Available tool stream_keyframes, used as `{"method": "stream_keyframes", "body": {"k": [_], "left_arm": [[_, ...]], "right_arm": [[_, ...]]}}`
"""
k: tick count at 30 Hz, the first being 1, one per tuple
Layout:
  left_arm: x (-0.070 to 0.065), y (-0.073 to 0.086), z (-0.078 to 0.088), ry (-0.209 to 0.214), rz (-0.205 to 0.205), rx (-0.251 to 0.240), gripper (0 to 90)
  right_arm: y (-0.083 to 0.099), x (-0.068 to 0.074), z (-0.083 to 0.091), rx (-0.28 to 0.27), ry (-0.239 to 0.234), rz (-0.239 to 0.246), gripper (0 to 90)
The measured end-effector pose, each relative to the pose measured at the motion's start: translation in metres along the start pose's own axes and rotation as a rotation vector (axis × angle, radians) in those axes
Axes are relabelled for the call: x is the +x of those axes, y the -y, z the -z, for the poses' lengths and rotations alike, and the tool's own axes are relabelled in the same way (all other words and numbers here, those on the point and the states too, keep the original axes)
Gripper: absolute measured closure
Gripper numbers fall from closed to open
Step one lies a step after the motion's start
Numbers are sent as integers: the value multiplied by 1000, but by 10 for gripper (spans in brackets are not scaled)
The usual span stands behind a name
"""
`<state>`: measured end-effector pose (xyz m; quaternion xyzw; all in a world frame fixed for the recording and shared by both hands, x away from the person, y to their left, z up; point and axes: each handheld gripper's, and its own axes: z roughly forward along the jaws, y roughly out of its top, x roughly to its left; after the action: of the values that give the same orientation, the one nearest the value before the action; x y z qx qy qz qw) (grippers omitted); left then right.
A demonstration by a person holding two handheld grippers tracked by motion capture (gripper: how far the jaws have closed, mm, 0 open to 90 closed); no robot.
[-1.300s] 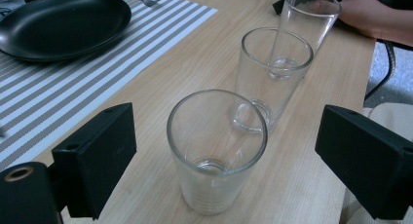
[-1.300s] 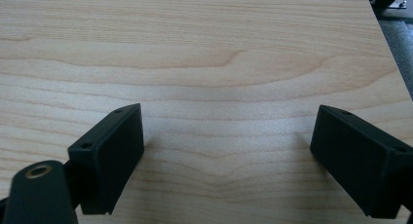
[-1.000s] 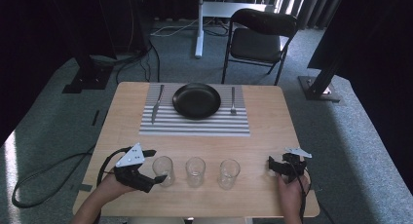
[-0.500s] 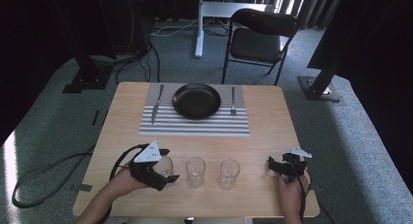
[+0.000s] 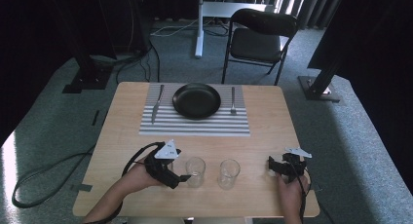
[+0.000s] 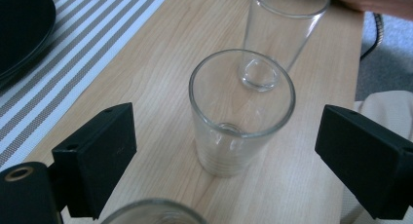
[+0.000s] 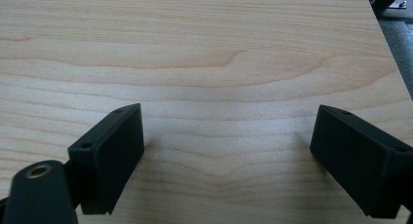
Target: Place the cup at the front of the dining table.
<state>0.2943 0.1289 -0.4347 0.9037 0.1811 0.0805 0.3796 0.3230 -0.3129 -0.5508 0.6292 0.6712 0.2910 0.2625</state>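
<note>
A pale wooden table (image 5: 263, 136) stands on grey carpet, a black folding chair (image 5: 260, 39) behind it. At its far side a place is already laid: a grey-and-white striped placemat (image 5: 195, 125) bears a black round plate (image 5: 197, 100), with a metal knife (image 5: 156, 103) to one side and a metal fork (image 5: 233, 100) to the other. Near the front edge, clear drinking glasses stand upright in a row. The left gripper (image 5: 181, 177) is held over that row with its jaws spread wide; in the left gripper view the middle clear glass (image 6: 242, 112) stands between them, untouched by either pad, with the far clear glass (image 6: 285, 27) beyond it and the rim of a nearer glass (image 6: 153, 214) below. The right gripper (image 7: 226, 151) rests apart, parted over bare wood, holding nothing. No glass is grasped yet, so closing, lifting and placing a glass are judged still to come.
</note>
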Motion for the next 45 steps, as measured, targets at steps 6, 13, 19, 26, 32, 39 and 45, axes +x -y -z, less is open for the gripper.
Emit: {"method": "stream_keyframes", "body": {"k": [6,13,19,26,32,39,45], "left_arm": [[-1,-6,-12,2,-6,43,84],[-3,-12,-21,5,-19,96,84],[-5,-18,-24,1,-22,114,146],[-9,-27,-33,19,-28,176,146],[-9,-30,-40,1,-19,231,146],[-12,-36,-49,-40,-4,302,150],[-15,-40,-57,-52,-2,350,169]], "right_arm": [[0,0,0,0,0,0,117],[0,0,0,0,0,-1,117],[0,0,0,0,0,-1,117],[0,0,0,0,0,-1,117],[0,0,0,0,0,-1,117],[0,0,0,0,0,0,117],[0,0,0,0,0,-1,117]]}}
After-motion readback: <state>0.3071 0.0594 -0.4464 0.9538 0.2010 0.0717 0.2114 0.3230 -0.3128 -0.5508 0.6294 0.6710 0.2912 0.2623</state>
